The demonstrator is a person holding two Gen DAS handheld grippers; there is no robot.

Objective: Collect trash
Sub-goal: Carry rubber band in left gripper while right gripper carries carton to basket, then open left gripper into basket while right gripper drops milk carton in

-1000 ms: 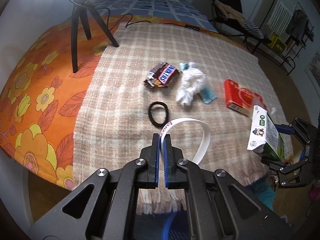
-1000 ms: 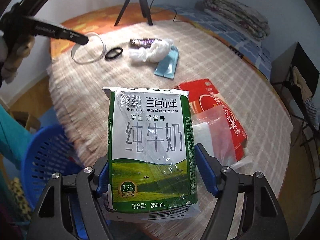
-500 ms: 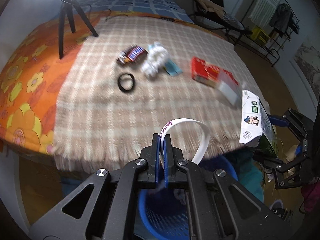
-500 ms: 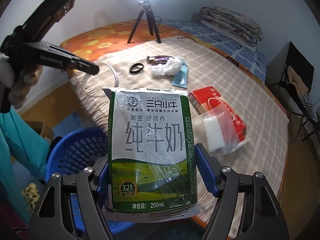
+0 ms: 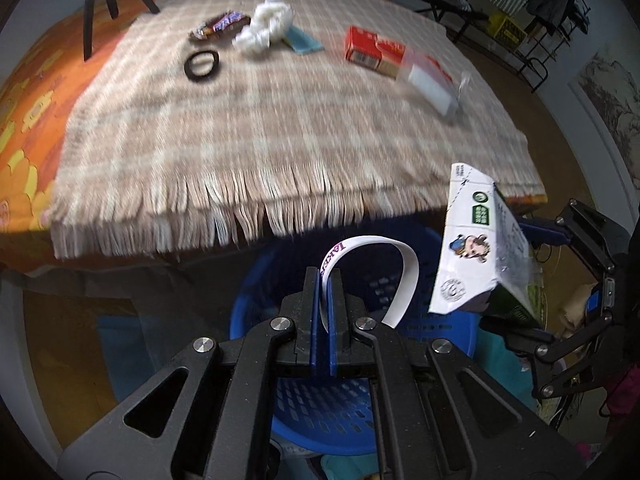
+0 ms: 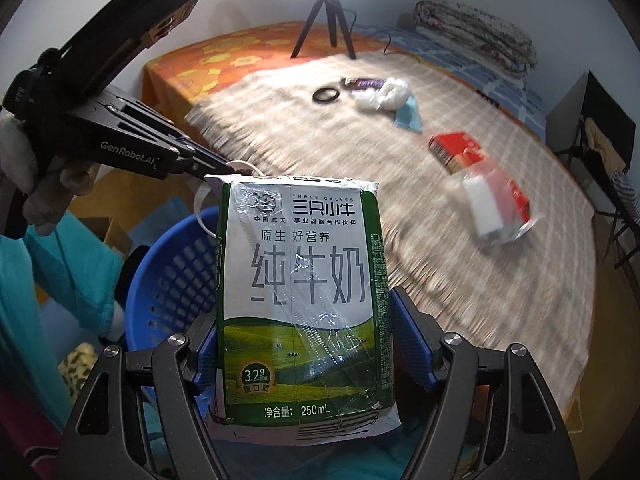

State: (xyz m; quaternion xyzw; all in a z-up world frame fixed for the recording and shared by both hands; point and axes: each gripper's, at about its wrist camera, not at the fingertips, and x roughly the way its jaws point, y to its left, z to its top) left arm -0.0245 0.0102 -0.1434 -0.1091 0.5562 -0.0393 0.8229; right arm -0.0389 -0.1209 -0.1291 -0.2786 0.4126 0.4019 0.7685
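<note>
**Over the blue basket: both grippers loaded**

Above the perforated blue plastic basket [image 5: 320,420], which sits on the floor just off the fringed edge of the beige checked blanket [image 5: 260,128], the left gripper [image 5: 325,280] has its jaws pressed together on one end of a curled white paper strip with purple lettering [image 5: 400,264]; the strip loops up and over toward 2 o'clock of the jaw tips. In the right wrist view the same gripper reaches in from 10 o'clock, held by a white-gloved hand [image 6: 36,184].

The right gripper [image 6: 308,344] has its jaws clamped on the two sides of a green-and-white 250 mL milk carton [image 6: 300,288], upright between them, with the basket at its 8 o'clock.

On the blanket, well apart from both grippers, lie a black ring-shaped hair tie [image 5: 202,65], a dark candy-bar wrapper [image 5: 220,26], a crumpled white tissue [image 5: 264,26] touching a flat teal packet [image 5: 304,42], and a red cardboard box [image 5: 372,48] with a clear plastic bag [image 5: 432,86] at its 4 o'clock. A black tripod [image 6: 324,20] stands at 12 o'clock on the orange floral sheet [image 5: 24,92].
</note>
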